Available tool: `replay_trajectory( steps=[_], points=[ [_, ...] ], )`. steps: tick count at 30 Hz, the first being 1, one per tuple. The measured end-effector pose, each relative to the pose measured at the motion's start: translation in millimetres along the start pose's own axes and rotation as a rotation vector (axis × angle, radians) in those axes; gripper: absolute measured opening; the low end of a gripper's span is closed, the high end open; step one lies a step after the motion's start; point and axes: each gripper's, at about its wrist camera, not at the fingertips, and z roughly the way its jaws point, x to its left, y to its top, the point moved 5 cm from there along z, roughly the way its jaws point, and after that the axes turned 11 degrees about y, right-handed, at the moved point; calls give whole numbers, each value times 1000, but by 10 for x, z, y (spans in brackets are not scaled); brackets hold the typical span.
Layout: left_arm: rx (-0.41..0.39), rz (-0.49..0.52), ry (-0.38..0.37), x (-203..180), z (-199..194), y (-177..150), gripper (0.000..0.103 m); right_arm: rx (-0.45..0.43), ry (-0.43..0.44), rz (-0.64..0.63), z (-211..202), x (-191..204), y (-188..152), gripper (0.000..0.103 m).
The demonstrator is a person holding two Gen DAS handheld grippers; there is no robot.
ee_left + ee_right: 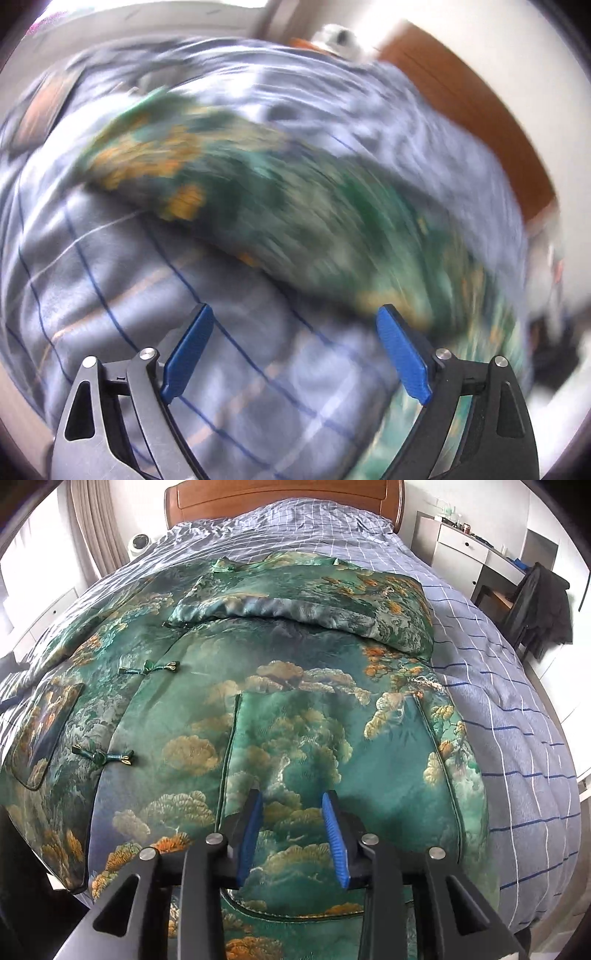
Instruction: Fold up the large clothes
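**A:** While the right tool [291, 834] hangs over the near hem, where does the garment lie from it?

**B:** The green brocade jacket [258, 701] spreads on the bed, directly beneath and ahead of that tool. Its long axis runs away from the tool toward the wooden headboard [284, 498]; the collar sits at the far end and the knot buttons [149, 668] lie off to the tool's left. One sleeve [303, 609] is already laid across the chest.

**A:** And the jaws?

**B:** Narrowly parted, nothing between the blue pads [334, 838]. They hover above the patch pocket without pinching the cloth, as far as I can judge.

**A:** The left tool [295, 354]?

**B:** Spread wide and empty. The jacket crosses ahead of it and to its right, while plain checked duvet [110, 277] lies under it.

**A:** So which hand is nearer?

**B:** The right, I'd say; it is already over the hem. The left must come in over the fabric first.

**A:** What does each view add?

**B:** The right view gives the whole layout sharply: buttons, folded sleeve, a white desk [476, 554] beyond. The left view is heavily smeared, showing only that the jacket's edge lies off to its right.
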Motion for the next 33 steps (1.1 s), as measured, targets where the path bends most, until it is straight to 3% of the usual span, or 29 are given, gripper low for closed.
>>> replay_trajectory(
  steps=[3, 5, 6, 7, 8, 9, 10, 12, 15, 18, 21, 24, 29, 30, 32, 33],
  points=[
    [19, -148, 14, 211, 252, 290, 92, 0, -8, -5, 15, 2, -9, 34],
    [3, -187, 48, 266, 351, 426, 90, 4, -18, -13, 23, 17, -6, 34],
    [-23, -190, 73, 266, 368, 487, 84, 7, -22, -17, 24, 23, -3, 34],
    [-49, -183, 95, 244, 359, 517, 67, 8, -24, -18, 26, 29, -2, 34],
    [-76, -155, 139, 203, 356, 552, 56, 9, -24, -18, 27, 29, -2, 34],
    [-105, -112, 200, 147, 346, 577, 27, 9, -24, -16, 28, 28, -4, 34],
    [-141, -56, 241, 63, 324, 594, 14, 9, -24, -14, 31, 26, -6, 34],
    [-229, 64, 300, -82, 198, 588, 10, 12, -27, -9, 43, 26, -10, 34],
    [-448, 369, 389, -586, -132, 414, 9, 15, -31, -5, 56, 28, -7, 35],
    [-654, 741, 384, -1192, -467, -161, 9, 16, -24, 1, 65, 20, -7, 35],
    [-790, 1066, 348, -1612, -589, -835, 9, 12, -16, 11, 66, 15, -6, 35],
    [-789, 1277, 289, -1824, -533, -1405, 9, 6, -11, 17, 54, 12, -13, 35],
    [-670, 1516, 221, -1936, -290, -2179, 16, 8, 11, 30, 9, 8, -12, 35],
    [-651, 1541, 209, -1933, -293, -2275, 21, 9, 16, 31, -15, 5, -9, 35],
    [-616, 1591, 174, -1882, -329, -2452, 41, 5, 18, 29, -67, -4, 0, 35],
    [-622, 1598, 170, -1854, -367, -2486, 57, 1, 15, 24, -96, 0, 9, 35]
  ],
)
